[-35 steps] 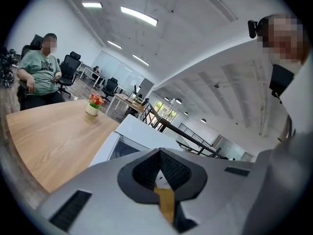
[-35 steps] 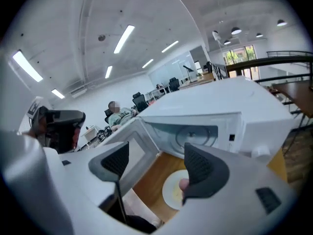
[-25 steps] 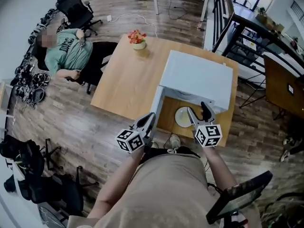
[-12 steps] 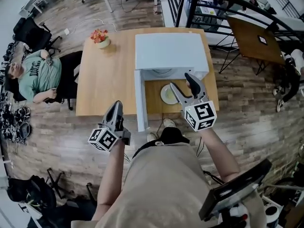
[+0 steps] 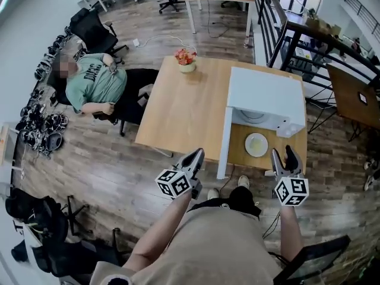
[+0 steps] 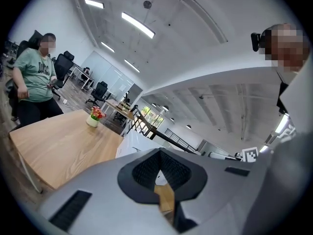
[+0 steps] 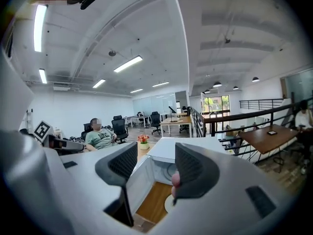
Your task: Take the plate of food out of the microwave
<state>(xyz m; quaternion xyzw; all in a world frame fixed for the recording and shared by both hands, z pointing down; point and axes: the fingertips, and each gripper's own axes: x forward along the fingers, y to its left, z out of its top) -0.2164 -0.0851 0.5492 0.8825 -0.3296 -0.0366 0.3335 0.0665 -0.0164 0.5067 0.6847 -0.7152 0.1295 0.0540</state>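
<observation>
The white microwave (image 5: pixel 264 97) stands on the wooden table (image 5: pixel 190 111) with its door (image 5: pixel 224 141) swung open toward me. A pale plate (image 5: pixel 256 144) lies on the table in front of the oven's mouth; its rim (image 7: pixel 168 203) peeks out beside my right finger. My right gripper (image 5: pixel 284 159) hovers just short of the plate at the table's front edge. Its jaws are closing, with nothing between them (image 7: pixel 156 155). My left gripper (image 5: pixel 196 156) hangs left of the door edge, off the table, with its pads together and nothing held (image 6: pixel 159 168).
A small pot of flowers (image 5: pixel 186 58) stands at the table's far edge. A person (image 5: pixel 89 82) sits in a chair left of the table. Black railings (image 5: pixel 285 34) and another desk (image 5: pixel 353 97) lie to the right. The open door sticks out past the table's front.
The head view has swung round. My right gripper has drawn back from over the plate to the table's front edge, its jaws narrower. The plate stays on the table.
</observation>
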